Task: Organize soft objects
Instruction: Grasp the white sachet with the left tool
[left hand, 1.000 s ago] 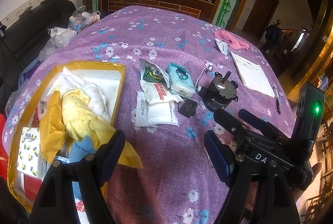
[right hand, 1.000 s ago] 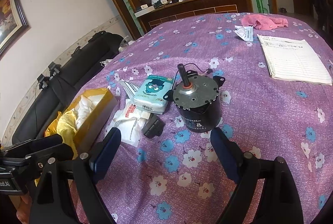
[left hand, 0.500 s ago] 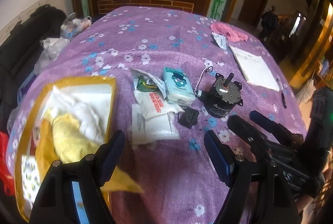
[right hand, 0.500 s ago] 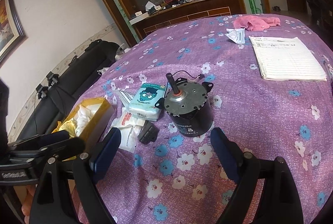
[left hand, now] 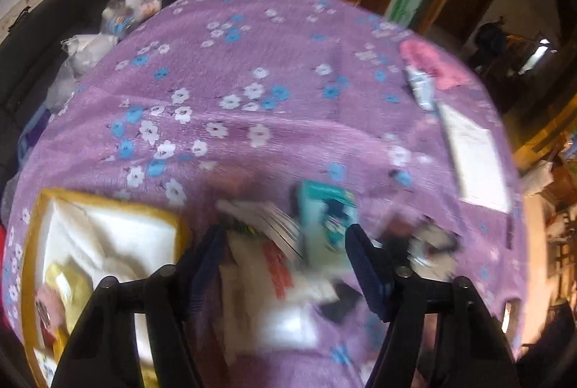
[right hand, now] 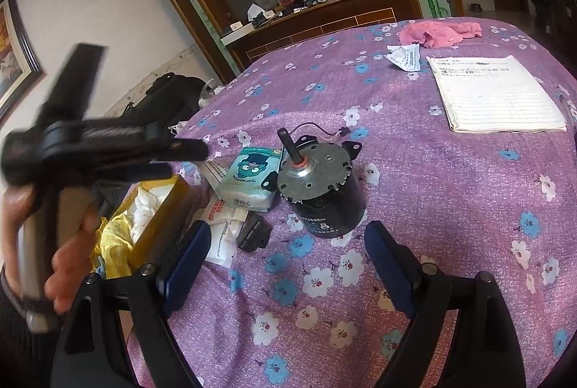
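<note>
A round table is covered by a purple cloth printed with white and blue flowers (right hand: 432,193). At its far side a dark wooden sideboard (right hand: 324,16) is cluttered with small items, and a dark panel is framed above it. A white wall (right hand: 93,5) with a framed picture (right hand: 14,52) is seen at left, above a black sofa (left hand: 39,63). A dark wooden door (left hand: 465,5) is set far right.

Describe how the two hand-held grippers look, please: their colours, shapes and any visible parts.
Both match. The right gripper has a black frame that splits into two arms, each ending in a dark blue, padded finger, with small silver screws on the arms. The left gripper is the same in its own blurred view. From the side, it shows a grey handle below a black body.
</note>
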